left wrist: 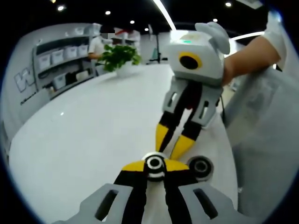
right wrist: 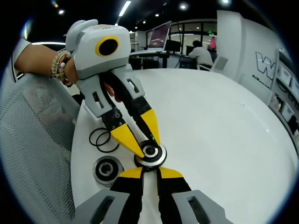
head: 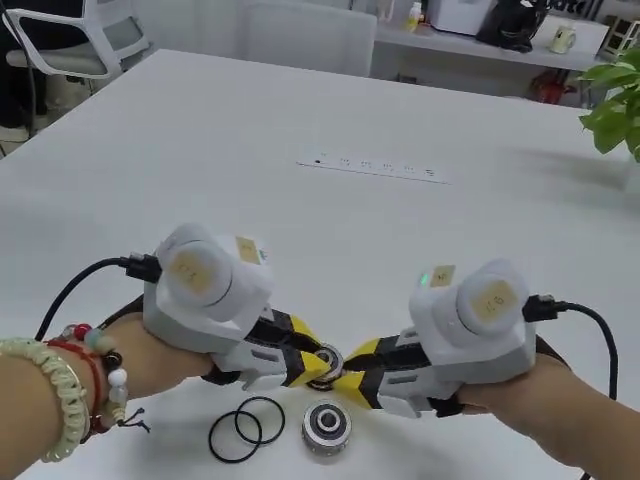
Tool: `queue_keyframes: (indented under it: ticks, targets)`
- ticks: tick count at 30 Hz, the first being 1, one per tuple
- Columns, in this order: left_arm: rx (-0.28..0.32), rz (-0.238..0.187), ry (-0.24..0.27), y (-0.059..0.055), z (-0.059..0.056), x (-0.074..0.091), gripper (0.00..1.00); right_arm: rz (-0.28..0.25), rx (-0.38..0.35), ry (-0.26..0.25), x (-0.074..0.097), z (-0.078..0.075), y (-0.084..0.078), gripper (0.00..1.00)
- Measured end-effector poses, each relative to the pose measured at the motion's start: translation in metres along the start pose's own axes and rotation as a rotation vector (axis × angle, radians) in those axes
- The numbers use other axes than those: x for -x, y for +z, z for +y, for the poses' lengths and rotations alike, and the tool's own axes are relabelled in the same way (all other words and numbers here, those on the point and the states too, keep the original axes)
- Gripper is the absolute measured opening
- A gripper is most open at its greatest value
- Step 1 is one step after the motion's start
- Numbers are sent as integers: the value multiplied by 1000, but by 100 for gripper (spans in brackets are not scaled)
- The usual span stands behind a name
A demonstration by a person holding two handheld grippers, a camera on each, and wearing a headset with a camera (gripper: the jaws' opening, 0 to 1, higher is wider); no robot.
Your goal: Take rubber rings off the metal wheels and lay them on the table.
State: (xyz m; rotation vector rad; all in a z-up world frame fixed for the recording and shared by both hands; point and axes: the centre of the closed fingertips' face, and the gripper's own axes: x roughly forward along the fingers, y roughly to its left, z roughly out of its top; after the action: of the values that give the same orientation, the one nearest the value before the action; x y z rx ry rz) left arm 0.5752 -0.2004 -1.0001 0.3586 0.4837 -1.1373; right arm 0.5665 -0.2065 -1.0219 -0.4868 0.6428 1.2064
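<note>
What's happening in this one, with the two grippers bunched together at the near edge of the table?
A person is working two handheld grippers on one metal wheel. The left gripper is shut on the wheel, and the right gripper meets it tip-first from the opposite side. Whether those tips have a rubber ring pinched cannot be made out. Two black rubber rings already lie on the white table, beside a second wheel.

Your head view is bright and even: the white table [head: 420, 230] glares softly and shadows on it are faint. Your gripper views bend strongly toward the edges; ceiling lights [left wrist: 162, 11] burn out as white streaks, and the far shelves [left wrist: 58, 63] look soft.
</note>
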Motion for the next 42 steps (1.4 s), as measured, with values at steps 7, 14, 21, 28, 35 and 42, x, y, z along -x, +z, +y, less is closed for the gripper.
queue_keyframes:
  ticks: [7,14,21,28,35,42]
  targets:
    - [12,-1,1,0,0,-1,14,14,35,-13,1,-2,-2,1]
    - [10,0,4,0,0,-1,14,22,1,-27,2,-6,-2,0]
    - [2,0,1,1,-1,-1,14,21,-20,-34,4,-8,-2,0]
    - [-16,-3,-10,1,-2,-1,14,11,-40,-18,6,-8,-4,4]
    - [-14,-10,-14,1,-2,-1,14,-33,-63,1,0,-3,4,20]
    - [-13,-15,-14,1,-2,-1,14,-47,-33,8,-3,-2,6,22]
